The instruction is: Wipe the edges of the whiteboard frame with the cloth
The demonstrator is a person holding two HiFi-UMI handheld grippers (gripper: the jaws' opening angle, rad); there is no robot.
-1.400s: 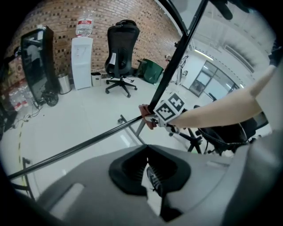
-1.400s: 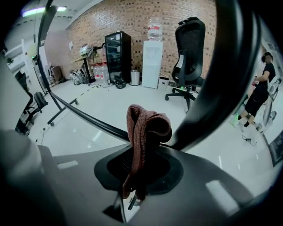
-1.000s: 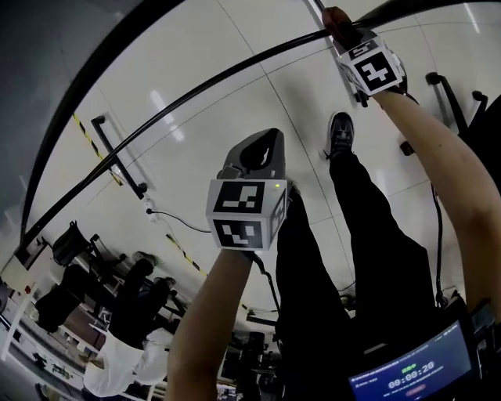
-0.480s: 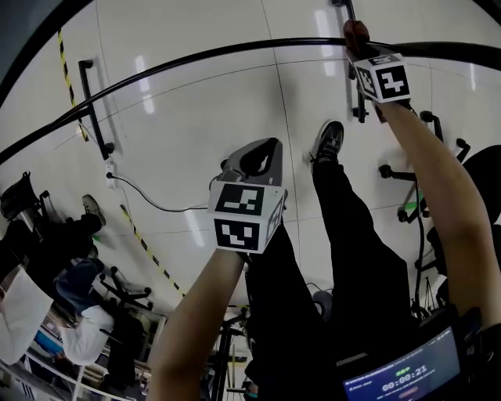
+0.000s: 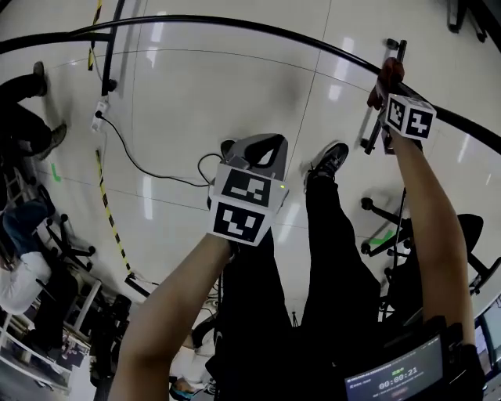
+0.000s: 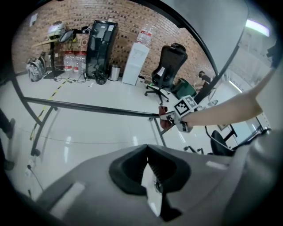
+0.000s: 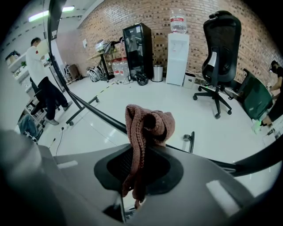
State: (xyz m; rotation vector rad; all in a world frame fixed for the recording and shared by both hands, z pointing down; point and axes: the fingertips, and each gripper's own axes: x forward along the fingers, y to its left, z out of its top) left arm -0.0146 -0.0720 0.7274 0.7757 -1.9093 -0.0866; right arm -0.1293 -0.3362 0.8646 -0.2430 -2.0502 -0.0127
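- Two claws show in the head view: the left claw [image 5: 258, 147] sits at centre frame over the glossy floor [image 5: 180, 110], and the right claw [image 5: 389, 84] is at the upper right.
- The left claw's jaws are pressed together with nothing between them.
- The right claw is clamped on a reddish-brown knitted cloth [image 7: 148, 123], which bunches up past the jaw tips and hangs down between them.
- The cloth lies against the black whiteboard frame [image 5: 235, 23], whose bar curves across the top of the head view.
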